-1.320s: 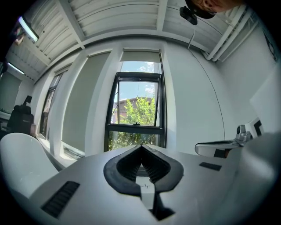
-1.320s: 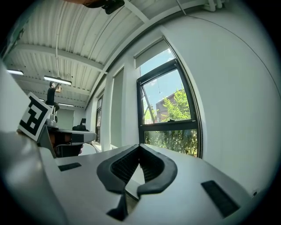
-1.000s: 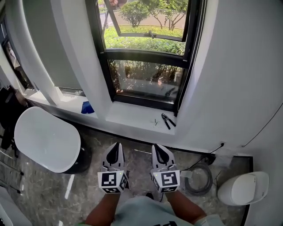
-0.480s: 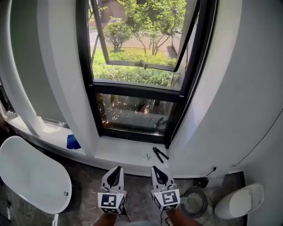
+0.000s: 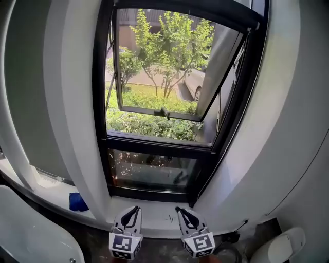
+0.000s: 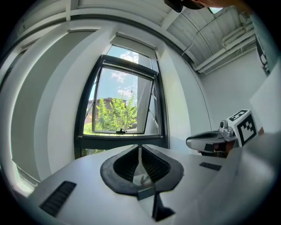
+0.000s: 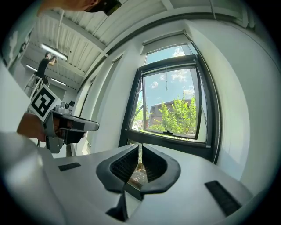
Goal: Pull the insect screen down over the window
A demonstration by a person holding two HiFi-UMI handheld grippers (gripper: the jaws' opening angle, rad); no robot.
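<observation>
In the head view the window (image 5: 154, 102) fills the middle of the frame. Its sash is pushed outward and no mesh covers it. The insect screen (image 5: 195, 11) is rolled up in a dark bar along the top edge of the frame. The left gripper (image 5: 135, 209) and right gripper (image 5: 179, 210) sit at the bottom centre, well below that bar, each with its jaws pressed together.

In the left gripper view the jaws meet with nothing between them. The window stands straight ahead, and a thin cord (image 6: 131, 83) hangs from the rolled screen into the upper middle of the opening.

In the right gripper view the jaws are likewise closed and empty. Here the cord shows more clearly, ending in a small bead in the upper part of the pane.

The mesh is probably light, limp and easy to tear, and likely held up by a spring, so the jaws should not pinch it. The best place to take hold looks like the bead end of the cord, or else the middle of the stiff bottom rail. The thin cord may slip between the pads, and an off-centre pull could skew the screen.
</observation>
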